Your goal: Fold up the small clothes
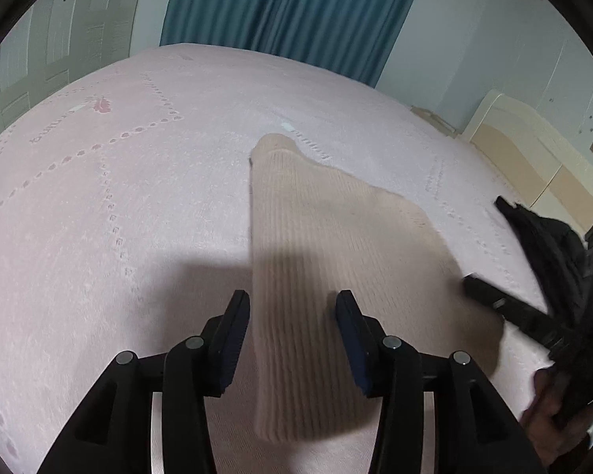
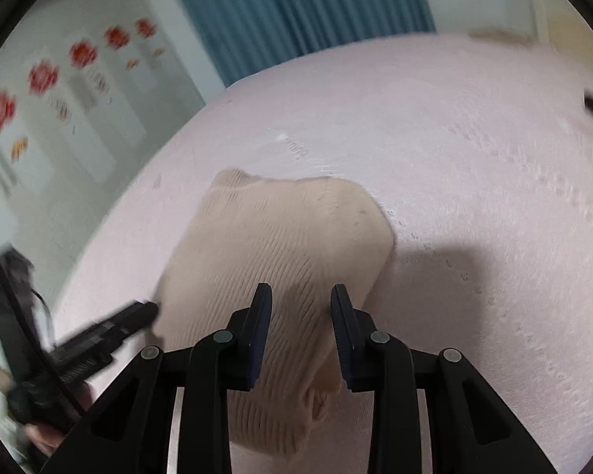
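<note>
A beige ribbed knit garment lies flat on the pink bedspread, folded into a long tapering shape. My left gripper is open, its fingers straddling the garment's near part just above it. In the right wrist view the same garment lies under my right gripper, which is open with its fingers over the near end. The right gripper's finger shows at the garment's right edge in the left wrist view. The left gripper's finger shows at the garment's left edge in the right wrist view.
The pink bedspread fills both views. A teal curtain hangs behind the bed. A cream headboard stands at the right. A dark garment lies at the bed's right edge. A wall with red flower stickers is at the left.
</note>
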